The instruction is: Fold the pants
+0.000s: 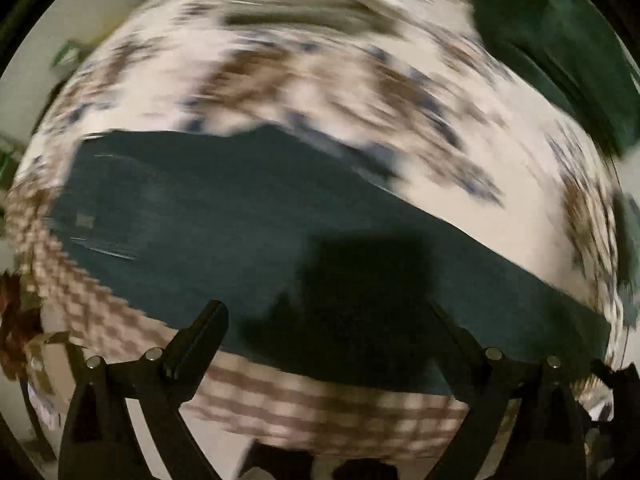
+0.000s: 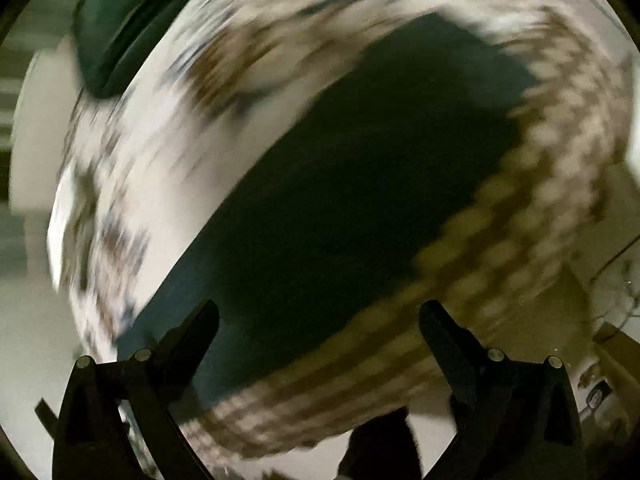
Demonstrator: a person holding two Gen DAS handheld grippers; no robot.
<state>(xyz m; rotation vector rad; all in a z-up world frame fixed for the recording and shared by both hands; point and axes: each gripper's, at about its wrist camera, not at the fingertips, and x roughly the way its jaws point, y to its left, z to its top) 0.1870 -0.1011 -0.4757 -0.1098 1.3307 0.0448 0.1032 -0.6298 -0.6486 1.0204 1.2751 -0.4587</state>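
Both grippers hung spread wide and empty! Ahead of the left gripper (image 1: 324, 312), the dark pants (image 1: 248, 232) lay flat on the patterned cloth (image 1: 320, 80); the right gripper (image 2: 320, 312) hovered over them too, pants (image 2: 340, 200) just ahead. Blur smeared both views, so a hasty pinch likely risked snagging the cloth or only one layer.

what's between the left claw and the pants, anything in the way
Nothing visible. The left claw is open above the dark pants, which lie flat on the patterned cloth, with only open air and its own shadow between them. The frame is motion-blurred, so small items could be missed.
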